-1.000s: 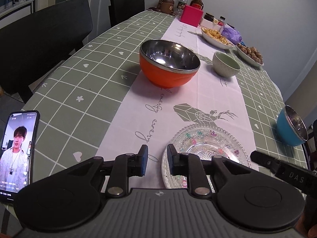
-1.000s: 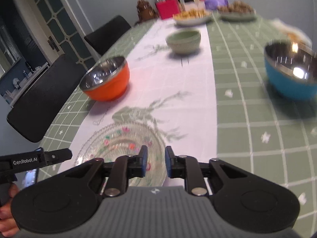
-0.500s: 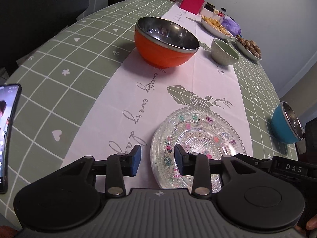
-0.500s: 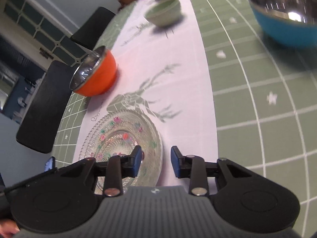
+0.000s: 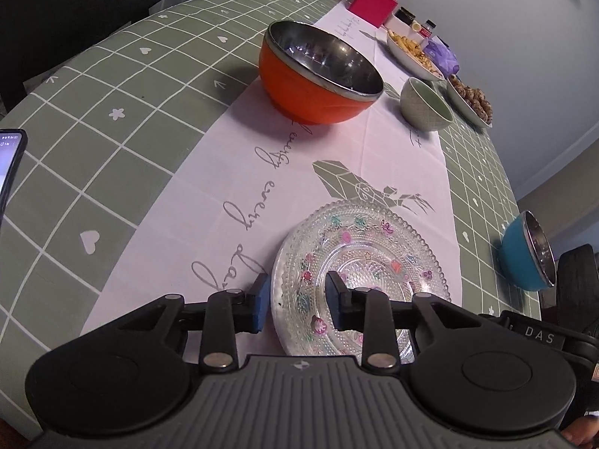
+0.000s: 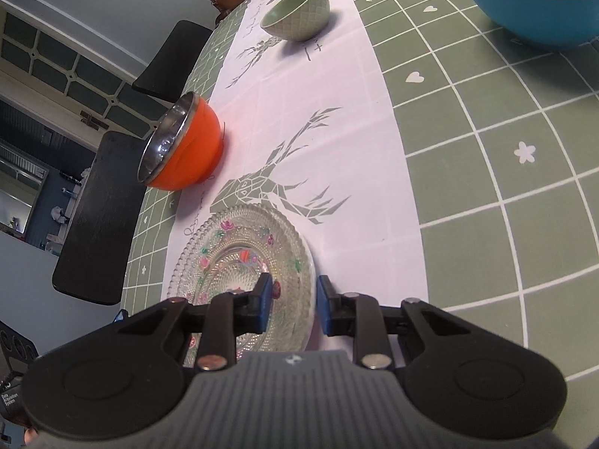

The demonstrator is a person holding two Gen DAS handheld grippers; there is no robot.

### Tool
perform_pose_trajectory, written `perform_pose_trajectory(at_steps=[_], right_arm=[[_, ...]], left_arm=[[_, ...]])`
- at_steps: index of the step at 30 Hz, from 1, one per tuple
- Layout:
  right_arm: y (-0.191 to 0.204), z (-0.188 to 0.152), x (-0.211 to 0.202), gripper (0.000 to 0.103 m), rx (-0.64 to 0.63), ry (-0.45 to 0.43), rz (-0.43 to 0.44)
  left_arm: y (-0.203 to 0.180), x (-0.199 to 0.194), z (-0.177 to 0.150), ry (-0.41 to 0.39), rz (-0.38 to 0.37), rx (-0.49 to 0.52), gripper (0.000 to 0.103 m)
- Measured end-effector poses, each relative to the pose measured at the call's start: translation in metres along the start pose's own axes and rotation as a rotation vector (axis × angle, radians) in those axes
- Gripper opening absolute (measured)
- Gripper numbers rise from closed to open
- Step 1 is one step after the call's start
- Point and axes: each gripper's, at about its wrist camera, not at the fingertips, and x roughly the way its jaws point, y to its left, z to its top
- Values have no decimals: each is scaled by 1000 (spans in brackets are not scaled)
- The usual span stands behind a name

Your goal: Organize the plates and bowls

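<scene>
A clear glass plate (image 5: 374, 247) with small coloured flowers lies on the white runner at the near end of the table. My left gripper (image 5: 297, 305) straddles its left rim, one finger outside and one over the plate. Its jaws are closing and a gap still shows at the pads. My right gripper (image 6: 294, 307) straddles the right rim of the same plate (image 6: 239, 247), its jaws also closing without pressing. Farther along the runner are an orange steel-lined bowl (image 5: 310, 89) and a small green bowl (image 5: 425, 106). A blue bowl (image 5: 524, 258) stands at the right.
A phone (image 5: 9, 164) lies at the table's left edge. Two dishes of food (image 5: 411, 52), a pink box (image 5: 374, 3) and bottles crowd the far end. Black chairs (image 6: 97, 217) stand along the left side of the green checked tablecloth (image 6: 486, 149).
Both grippers sank toward the glass plate and rolled. Their jaws went from nearly shut above the plate to wider apart, and now stand astride its rim on either side.
</scene>
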Motion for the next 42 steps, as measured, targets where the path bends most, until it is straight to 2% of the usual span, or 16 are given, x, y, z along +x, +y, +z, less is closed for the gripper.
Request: perform_pose_trajectory(at_steps=[7, 14, 18, 21, 23, 29, 33, 35, 39, 42], right_arm=[[8, 7, 14, 24, -3, -6, 16], [9, 5, 12, 25, -33, -24, 17], [16, 5, 0, 37, -100, -96, -42], [21, 10, -6, 50, -108, -136, -64], [26, 14, -6, 50, -106, -140, -62], [57, 30, -11, 50, -165, -190, -56], [85, 43, -8, 50, -219, -236, -68], [96, 51, -1, 50, -230, -241, -81], [108, 70, 21, 50, -193, -199, -73], [118, 79, 34, 50, -209, -194, -85]], left_arm=[[4, 4, 13, -17, 32, -9, 35], [2, 1, 9, -47, 49, 7, 35], [0, -9, 10, -127, 95, 3, 35], [-5, -14, 16, -173, 112, -9, 36], [-11, -17, 24, -198, 113, -22, 36], [-34, -34, 48, -384, 143, 8, 44], [-44, -33, 61, -483, 213, 54, 52], [-42, -26, 68, -492, 225, 32, 53], [-29, -9, 85, -440, 198, -17, 53], [-18, -1, 94, -435, 194, -57, 54]])
